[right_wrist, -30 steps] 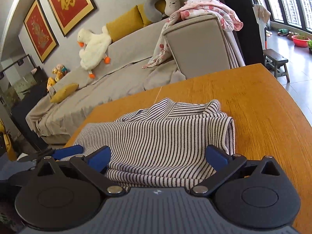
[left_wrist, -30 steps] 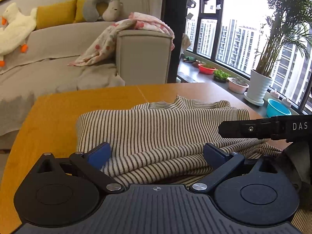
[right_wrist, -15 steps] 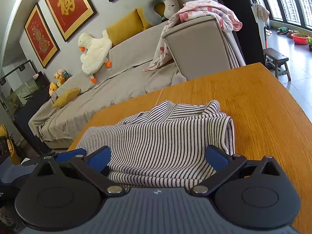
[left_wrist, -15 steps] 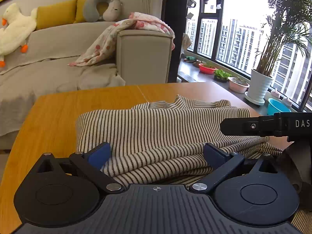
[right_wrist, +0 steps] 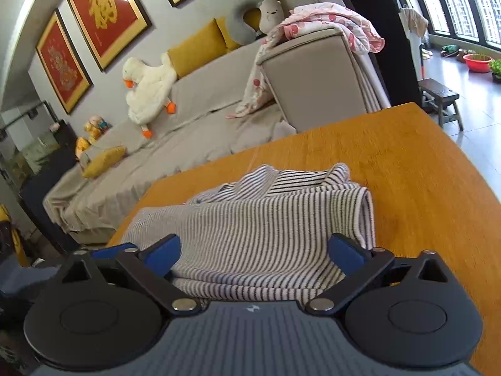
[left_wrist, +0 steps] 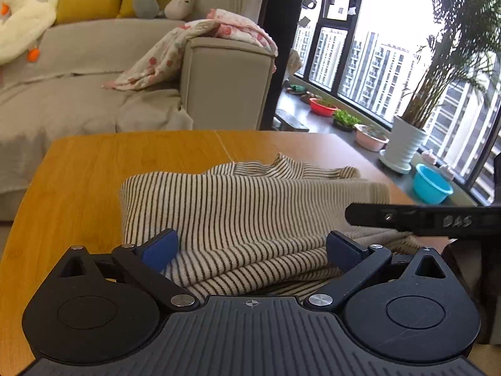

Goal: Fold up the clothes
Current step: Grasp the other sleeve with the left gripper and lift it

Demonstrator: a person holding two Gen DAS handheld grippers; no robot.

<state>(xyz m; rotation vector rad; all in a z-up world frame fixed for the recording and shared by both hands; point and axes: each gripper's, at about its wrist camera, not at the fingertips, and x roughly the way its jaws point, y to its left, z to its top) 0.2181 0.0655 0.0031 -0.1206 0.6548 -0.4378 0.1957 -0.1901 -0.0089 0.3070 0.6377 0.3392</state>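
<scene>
Clearly soft and floppy, the striped sweater [right_wrist: 260, 228] lies folded on the tabletop [right_wrist: 422, 169], best gripped at its thick near edge, between the closing right tongs [right_wrist: 255, 250] and the spread left tongs [left_wrist: 250, 246].

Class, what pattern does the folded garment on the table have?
The folded garment has narrow dark and cream stripes, clearest in the right wrist view.
</scene>
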